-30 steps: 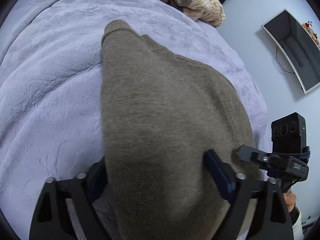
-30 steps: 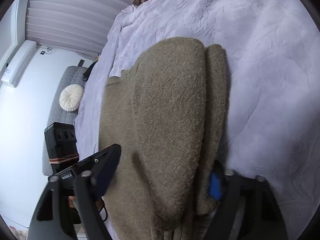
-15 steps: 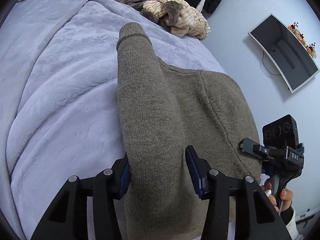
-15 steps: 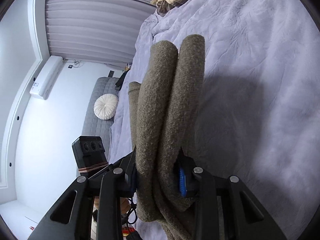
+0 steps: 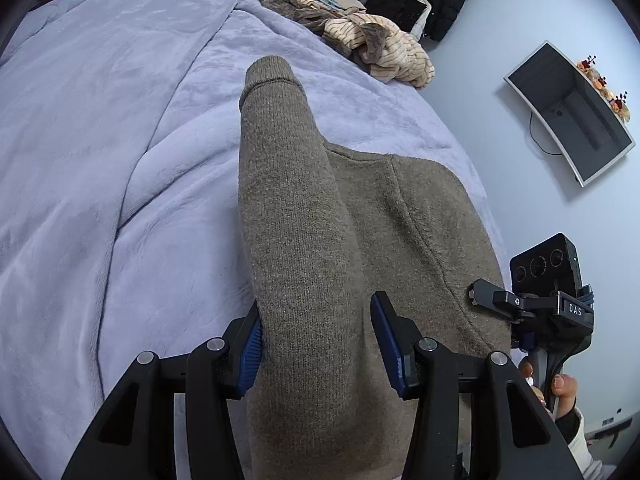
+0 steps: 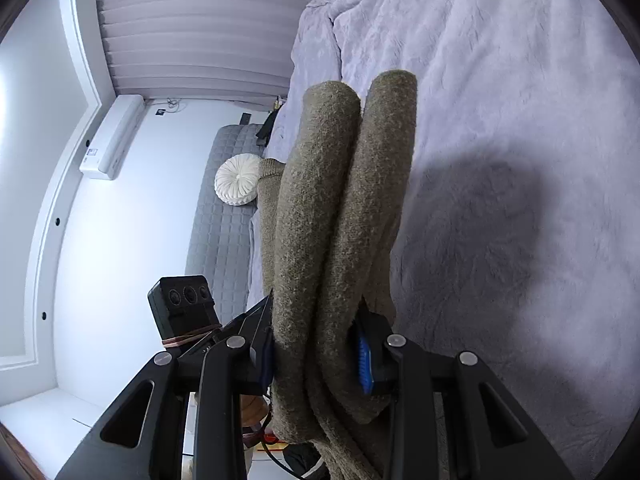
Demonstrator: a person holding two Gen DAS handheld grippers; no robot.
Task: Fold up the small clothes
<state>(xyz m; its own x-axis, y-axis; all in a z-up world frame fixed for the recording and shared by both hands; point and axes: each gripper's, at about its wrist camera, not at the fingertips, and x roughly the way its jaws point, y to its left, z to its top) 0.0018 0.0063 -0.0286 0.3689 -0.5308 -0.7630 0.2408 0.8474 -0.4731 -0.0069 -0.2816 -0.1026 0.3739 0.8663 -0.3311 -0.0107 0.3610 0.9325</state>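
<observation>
Brown knitted sweater (image 5: 320,240), already folded thick, hangs lifted over lavender plush bedspread (image 5: 100,200), near its right edge. Left gripper (image 5: 316,348) pinches one bundled side; right gripper (image 6: 316,344) pinches doubled layers. Advice: keep both grips level, lower evenly, lay flat without layers sliding apart.

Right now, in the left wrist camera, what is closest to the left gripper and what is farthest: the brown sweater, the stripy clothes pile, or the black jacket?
1. Brown knitted sweater: between the left gripper fingers.
2. Beige striped clothes pile: far edge of the bed.
3. Black jacket: hanging beyond, on the wall.
</observation>
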